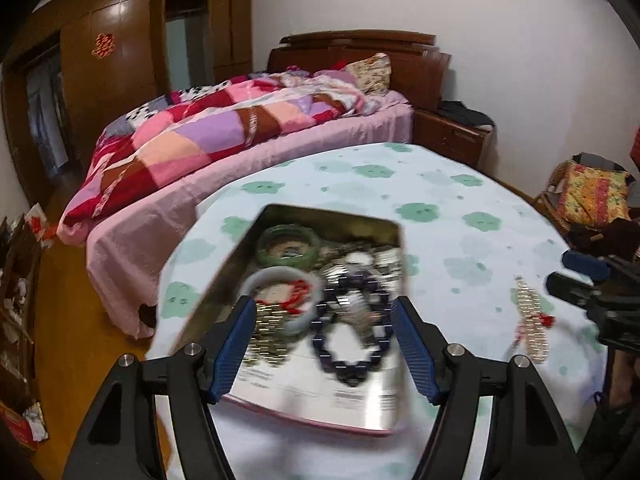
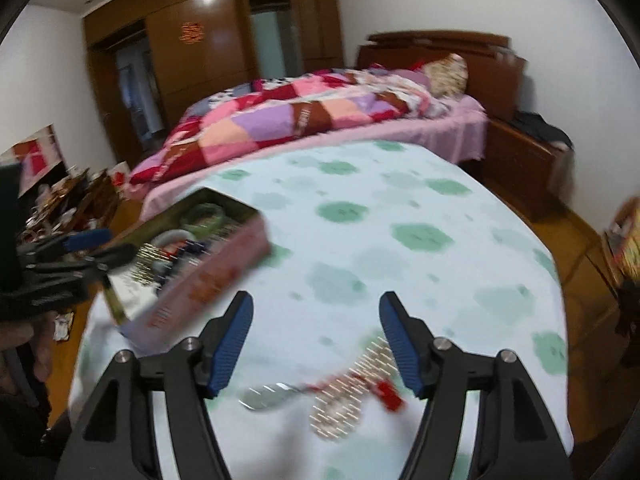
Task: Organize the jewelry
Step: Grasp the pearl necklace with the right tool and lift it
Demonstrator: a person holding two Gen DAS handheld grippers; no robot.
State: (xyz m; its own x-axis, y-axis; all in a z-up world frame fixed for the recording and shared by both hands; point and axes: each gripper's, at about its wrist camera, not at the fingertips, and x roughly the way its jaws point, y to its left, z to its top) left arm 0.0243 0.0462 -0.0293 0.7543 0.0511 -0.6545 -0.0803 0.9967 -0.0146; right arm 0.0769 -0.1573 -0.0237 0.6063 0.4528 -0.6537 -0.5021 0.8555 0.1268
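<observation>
L gripper (image 1: 325,344) jaws wide, nothing pinched; hovers over near end of open tin (image 1: 280,224). Tin sits on table (image 1: 460,184) w/ green-flower cloth, toward table's L edge and just inside it. Tin contents, blurred: green bangle (image 1: 286,245) at far end, white bangle (image 1: 280,280) mid, dark bead bracelet (image 1: 352,344) near end between the L jaws' tips in view, gold chain bits (image 1: 266,334) by L pad. Contact w/ beads: can't tell.

R gripper (image 2: 316,344) jaws wide too, empty. Loose gold chain w/ red bit (image 2: 352,392) lies on cloth under/between R jaws, closer to R pad, not gripped; a silvery piece (image 2: 268,398) next to it, too smeared to ID. Both lie apart from tin, to its R.

Room: far half of table bare cloth, open to far and R edges. Bed (image 1: 240,148) close beside table's far-L edge, narrow gap. Nightstand (image 1: 452,132) beyond far edge. Floor open on R side.
</observation>
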